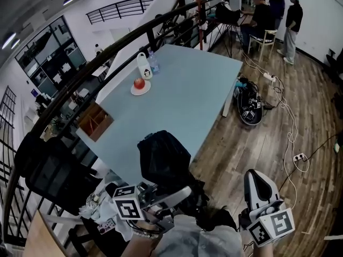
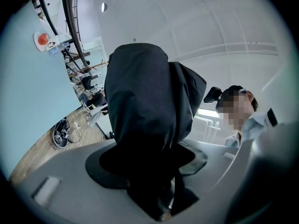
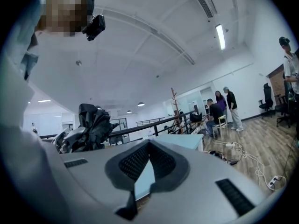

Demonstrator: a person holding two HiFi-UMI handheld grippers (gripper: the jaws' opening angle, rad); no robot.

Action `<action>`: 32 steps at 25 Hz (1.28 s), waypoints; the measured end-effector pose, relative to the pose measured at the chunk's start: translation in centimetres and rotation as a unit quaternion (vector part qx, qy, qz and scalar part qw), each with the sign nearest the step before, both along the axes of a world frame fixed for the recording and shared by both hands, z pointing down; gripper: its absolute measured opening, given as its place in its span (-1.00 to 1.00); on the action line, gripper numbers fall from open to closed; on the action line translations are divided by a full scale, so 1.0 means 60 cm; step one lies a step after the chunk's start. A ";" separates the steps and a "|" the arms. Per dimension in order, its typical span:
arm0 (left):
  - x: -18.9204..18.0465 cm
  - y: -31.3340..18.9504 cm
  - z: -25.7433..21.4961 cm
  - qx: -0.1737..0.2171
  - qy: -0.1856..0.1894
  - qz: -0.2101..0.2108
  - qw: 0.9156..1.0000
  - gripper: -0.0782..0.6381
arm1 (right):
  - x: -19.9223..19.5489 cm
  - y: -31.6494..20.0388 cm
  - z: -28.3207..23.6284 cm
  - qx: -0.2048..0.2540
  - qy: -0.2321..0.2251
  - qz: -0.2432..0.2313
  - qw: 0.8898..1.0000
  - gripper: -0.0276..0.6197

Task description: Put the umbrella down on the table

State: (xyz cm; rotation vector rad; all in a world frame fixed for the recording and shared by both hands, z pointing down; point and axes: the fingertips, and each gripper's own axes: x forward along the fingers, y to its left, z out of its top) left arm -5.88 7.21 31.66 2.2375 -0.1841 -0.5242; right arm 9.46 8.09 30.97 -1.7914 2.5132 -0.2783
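Observation:
A black folded umbrella (image 1: 163,157) stands upright in my left gripper (image 1: 161,197), just over the near edge of the pale blue table (image 1: 187,90). In the left gripper view the umbrella's dark fabric (image 2: 145,101) fills the space between the jaws, and the left gripper (image 2: 149,164) is shut on its lower part. My right gripper (image 1: 261,189) hangs at the lower right over the wooden floor, apart from the umbrella, with nothing in it. In the right gripper view its tips (image 3: 148,146) meet, and the umbrella (image 3: 93,125) shows to the left.
On the table's far left stand a plate with a red apple (image 1: 140,85), a white bottle (image 1: 143,66) and a wooden box (image 1: 96,121). A black chair (image 1: 53,170) is at the left. Cables (image 1: 270,79) lie on the floor. People (image 1: 278,9) stand far off.

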 end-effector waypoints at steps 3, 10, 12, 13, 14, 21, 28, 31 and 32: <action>-0.001 -0.007 0.000 0.000 -0.003 -0.011 1.000 -0.04 | 0.001 -0.015 0.001 0.000 -0.001 -0.012 1.000 -0.92; 0.010 -0.040 0.007 -0.006 -0.013 -0.053 0.998 -0.04 | 0.011 -0.068 0.010 -0.002 -0.012 -0.052 0.999 -0.92; 0.023 -0.053 0.006 -0.008 -0.014 -0.063 0.998 -0.04 | 0.025 -0.087 0.011 -0.003 -0.013 -0.062 0.998 -0.92; 0.030 -0.060 0.005 -0.008 -0.015 -0.069 0.998 -0.04 | 0.032 -0.097 0.011 -0.004 -0.014 -0.067 0.998 -0.92; 0.037 -0.067 0.004 -0.008 -0.015 -0.074 0.997 -0.04 | 0.040 -0.108 0.012 -0.005 -0.015 -0.072 0.997 -0.92; 0.103 -0.116 -0.005 -0.011 -0.009 -0.111 0.994 -0.04 | 0.099 -0.182 0.012 -0.012 -0.019 -0.117 0.993 -0.92; 0.170 -0.147 -0.026 -0.008 0.011 -0.153 0.988 -0.04 | 0.157 -0.242 0.005 -0.010 -0.018 -0.168 0.986 -0.92; 0.186 -0.162 -0.019 -0.001 0.014 -0.180 0.983 -0.04 | 0.178 -0.263 0.002 -0.008 -0.017 -0.190 0.982 -0.92; 0.192 -0.165 -0.019 -0.001 0.019 -0.188 0.982 -0.04 | 0.185 -0.268 0.001 -0.008 -0.015 -0.196 0.980 -0.92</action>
